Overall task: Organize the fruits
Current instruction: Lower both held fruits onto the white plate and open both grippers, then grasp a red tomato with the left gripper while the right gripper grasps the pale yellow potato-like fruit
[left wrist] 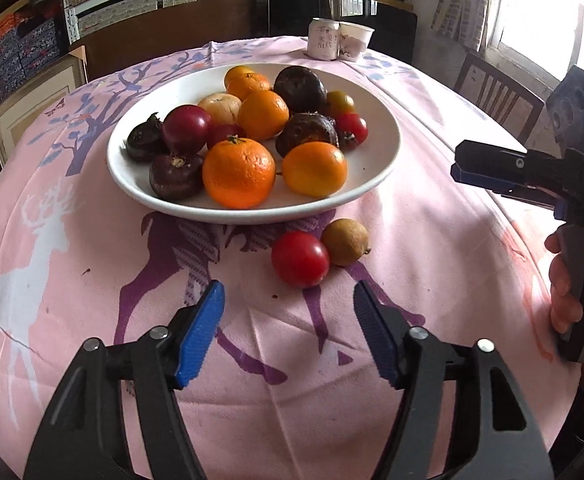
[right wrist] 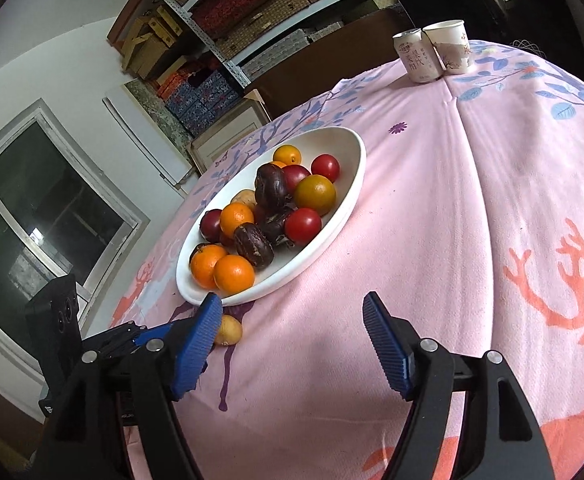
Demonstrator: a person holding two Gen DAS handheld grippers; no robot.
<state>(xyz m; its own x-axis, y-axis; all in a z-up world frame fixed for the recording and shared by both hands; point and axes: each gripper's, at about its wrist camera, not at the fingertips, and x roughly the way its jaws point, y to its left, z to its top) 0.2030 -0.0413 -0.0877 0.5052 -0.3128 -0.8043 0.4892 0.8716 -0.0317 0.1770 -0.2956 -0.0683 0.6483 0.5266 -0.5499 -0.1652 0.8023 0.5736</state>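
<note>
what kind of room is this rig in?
Probably a home dining room doubling as storage: a table under a pink deer-print cloth, a wooden slat-back chair beside it, and metal shelves of patterned boxes along the wall.

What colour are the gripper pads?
Blue, ribbed pads on black arms; clearest in the left wrist view.

Looks like a home dining room doubling as storage. Table under a pink tablecloth (left wrist: 432, 240) with deer and tree prints, white plate (left wrist: 376, 168) of mixed fruit on it, drink can (right wrist: 416, 58) and paper cup (right wrist: 452, 46) touching at the far edge. Wooden chair (left wrist: 496, 92) by a bright window (left wrist: 544, 12). Back wall: metal shelving (right wrist: 219, 12) stacked with patterned and woven boxes, more boxes on the floor below. Sliding window (right wrist: 47, 216) on the side wall.
</note>
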